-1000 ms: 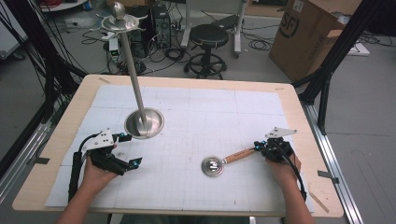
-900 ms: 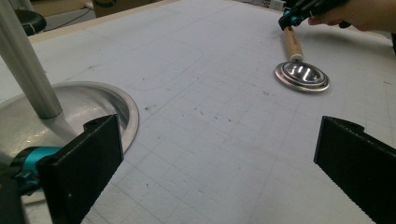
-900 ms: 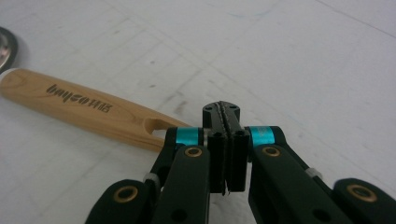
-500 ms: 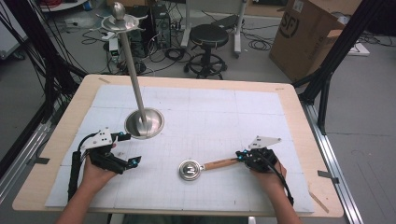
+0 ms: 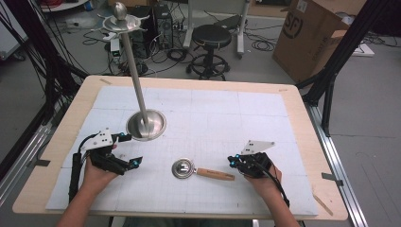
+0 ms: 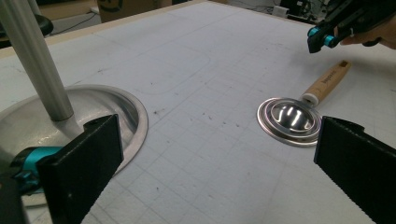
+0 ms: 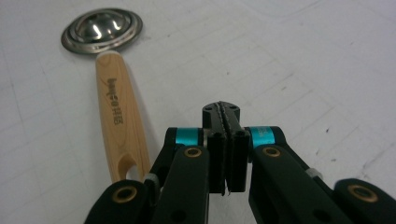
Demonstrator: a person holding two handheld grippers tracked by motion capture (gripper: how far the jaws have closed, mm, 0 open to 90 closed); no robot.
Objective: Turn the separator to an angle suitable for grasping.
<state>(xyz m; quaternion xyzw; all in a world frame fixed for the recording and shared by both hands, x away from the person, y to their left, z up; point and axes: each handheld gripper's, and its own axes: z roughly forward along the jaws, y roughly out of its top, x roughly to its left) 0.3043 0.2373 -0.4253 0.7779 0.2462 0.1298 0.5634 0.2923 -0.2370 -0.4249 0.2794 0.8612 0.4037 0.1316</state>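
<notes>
High view puts the wooden table (image 5: pixel 302 101) under a white gridded mat (image 5: pixel 227 118), and on the mat's left half stands the tall metal stand (image 5: pixel 138 90), its round dished base (image 5: pixel 146 124) just beyond your left gripper (image 5: pixel 124 163). That left gripper rests at the near left with its jaws spread wide; in the left gripper view they frame both the stand's base (image 6: pixel 100 105) and the utensil lying farther right. Your right gripper (image 5: pixel 234 161) sits at the near right, and in the right gripper view its jaws are pressed together on nothing, the pads (image 7: pixel 223 135) meeting edge to edge. The thing in hand is the small wooden-handled metal ladle (image 5: pixel 201 170), which lies flat on the mat near the front middle, between your two grippers; its round steel bowl (image 5: pixel 183 167) points left and its handle (image 5: pixel 215 173) runs right, ending just beside the closed right tips but apart from them. Judging by this, the ladle lies on the mat out of both grippers' hold, and neither gripper grasps anything. If the hooks on the stand's top are the goal, the next move calls for a firm grip on the handle, likely near its slotted end (image 7: pixel 125 170), with the jaws opened first and set square across the wood so it does not roll.
</notes>
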